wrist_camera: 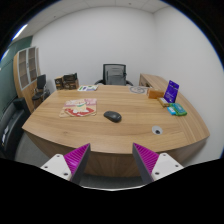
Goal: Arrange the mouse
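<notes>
— Gripper view first, starting from the left: what's over there?

— A shelf unit (pixel 27 68) against the wall, with a black chair (pixel 40 88) in front of it. Then the wooden table (pixel 130 135) begins. On its left part lies a flat sheet with red print (pixel 79 108), and further back some small brown boxes (pixel 70 81) and another printed sheet (pixel 88 88).

— And the mouse?

— The mouse (pixel 113 116) sits near the middle of the table, dark grey, well ahead of the claw (pixel 111 160) and apart from everything else. Behind it, across the table, stands a second black chair (pixel 116 74).

— The claw itself?

— Spread wide, nothing between its purple pads (pixel 77 157), hovering above the near table edge.

— Further right?

— A small white object (pixel 157 130), a teal item (pixel 176 110), and a purple box (pixel 172 90) standing upright near a wooden cabinet (pixel 155 83).
</notes>
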### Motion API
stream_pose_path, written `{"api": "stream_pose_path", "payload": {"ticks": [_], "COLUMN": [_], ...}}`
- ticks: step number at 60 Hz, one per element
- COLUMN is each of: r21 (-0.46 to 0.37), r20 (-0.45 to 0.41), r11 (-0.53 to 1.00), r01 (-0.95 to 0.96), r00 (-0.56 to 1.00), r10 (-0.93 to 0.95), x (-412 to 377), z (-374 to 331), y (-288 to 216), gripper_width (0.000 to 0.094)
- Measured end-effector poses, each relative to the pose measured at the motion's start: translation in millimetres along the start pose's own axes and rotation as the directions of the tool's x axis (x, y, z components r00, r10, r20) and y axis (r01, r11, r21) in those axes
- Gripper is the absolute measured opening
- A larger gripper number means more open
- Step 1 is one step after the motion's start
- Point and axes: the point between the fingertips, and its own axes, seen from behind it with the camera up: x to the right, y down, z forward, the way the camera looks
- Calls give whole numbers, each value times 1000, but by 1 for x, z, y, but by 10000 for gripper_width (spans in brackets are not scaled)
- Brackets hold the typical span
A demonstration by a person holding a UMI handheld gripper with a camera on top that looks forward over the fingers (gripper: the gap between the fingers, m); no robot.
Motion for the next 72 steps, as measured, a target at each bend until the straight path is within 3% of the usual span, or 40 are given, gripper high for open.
{"api": "stream_pose_path", "payload": {"ticks": [36, 72], "r21": [25, -58], "r20": [-57, -94], "r11": [1000, 998], "r01": [-11, -10], "r00": [998, 996], "r10": [12, 5], "x": [31, 35], "z": [147, 304], "y": [-33, -51], "gripper_width": [869, 876]}}
